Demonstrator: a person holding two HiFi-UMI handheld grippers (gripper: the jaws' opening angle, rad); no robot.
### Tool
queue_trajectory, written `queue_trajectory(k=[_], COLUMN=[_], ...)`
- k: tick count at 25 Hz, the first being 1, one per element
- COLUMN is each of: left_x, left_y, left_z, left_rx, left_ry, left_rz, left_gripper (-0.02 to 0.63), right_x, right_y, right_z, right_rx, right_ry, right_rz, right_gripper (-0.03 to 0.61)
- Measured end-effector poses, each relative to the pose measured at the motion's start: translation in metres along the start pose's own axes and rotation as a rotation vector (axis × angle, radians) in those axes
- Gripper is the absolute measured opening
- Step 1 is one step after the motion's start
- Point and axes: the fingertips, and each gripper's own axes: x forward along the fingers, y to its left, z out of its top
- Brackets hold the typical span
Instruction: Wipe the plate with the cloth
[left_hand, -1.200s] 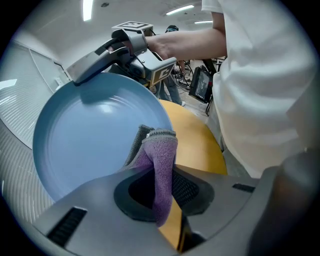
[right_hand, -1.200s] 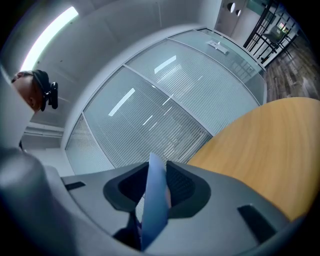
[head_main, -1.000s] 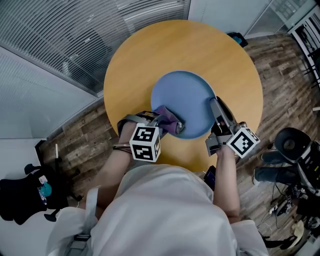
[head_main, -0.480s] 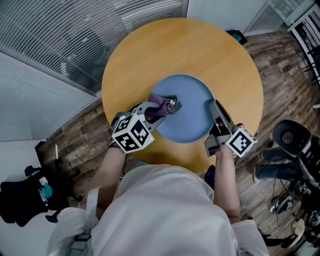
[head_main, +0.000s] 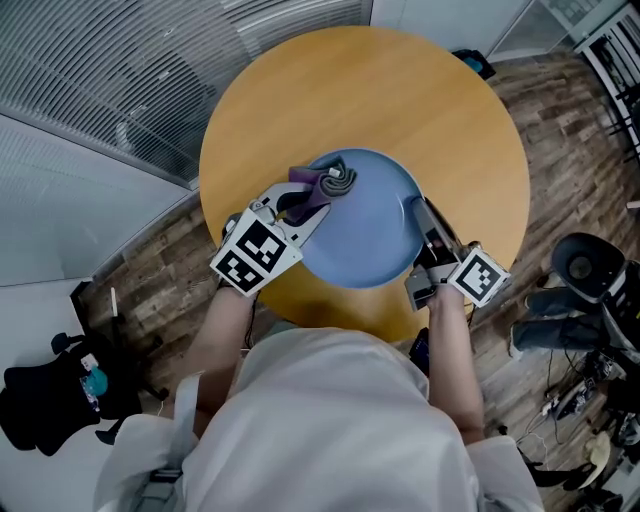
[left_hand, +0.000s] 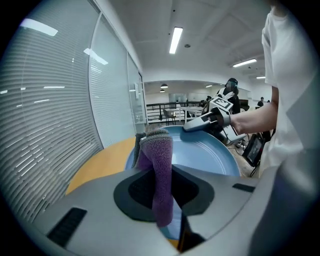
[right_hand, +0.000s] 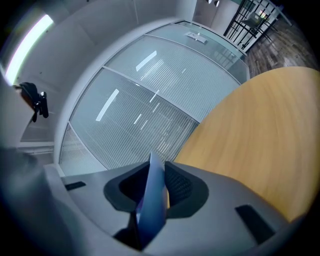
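Far half of table (head_main: 400, 90) bare: free passage. Plate (head_main: 370, 240) fills near middle. Left gripper (head_main: 318, 193) with cloth (head_main: 336, 181) blocks far-left rim; right gripper (head_main: 415, 208) blocks right rim. Glass wall (head_main: 150, 90) close on left.

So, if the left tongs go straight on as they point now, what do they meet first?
Probably the plate: the cloth held in the left tongs points at its face. Depth is unclear; the right tongs seem off to the side.

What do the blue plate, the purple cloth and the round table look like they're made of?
Plate: smooth blue with a soft sheen and thin rim, probably plastic or glazed ceramic. Cloth: fuzzy knitted textile, visible looped texture. Table: matte wood-look top, possibly laminate; uniform honey colour.
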Motion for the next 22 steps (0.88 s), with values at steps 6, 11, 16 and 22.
queue_trajectory(k=[6, 11, 16, 22], left_x=[-0.023, -0.040, -0.056, -0.057], left_y=[0.006, 0.018, 0.035, 0.038], left_z=[0.031, 0.035, 0.035, 0.025], left_rx=[0.066, 0.022, -0.006, -0.045], left_ry=[-0.125, -0.182, -0.233, -0.218], left_rz=[0.045, 0.075, 0.148, 0.189], left_gripper=[0.055, 0.055, 0.055, 0.055], right_x=[0.000, -0.002, -0.007, -0.020], right_y=[-0.011, -0.027, -0.041, -0.057], right_z=[0.006, 0.019, 0.037, 0.053], right_rx=[-0.031, -0.051, -0.067, -0.066], right_ry=[-0.004, -0.015, -0.034, -0.053], right_rz=[-0.034, -0.071, -0.095, -0.106], right_gripper=[0.096, 0.095, 0.095, 0.095])
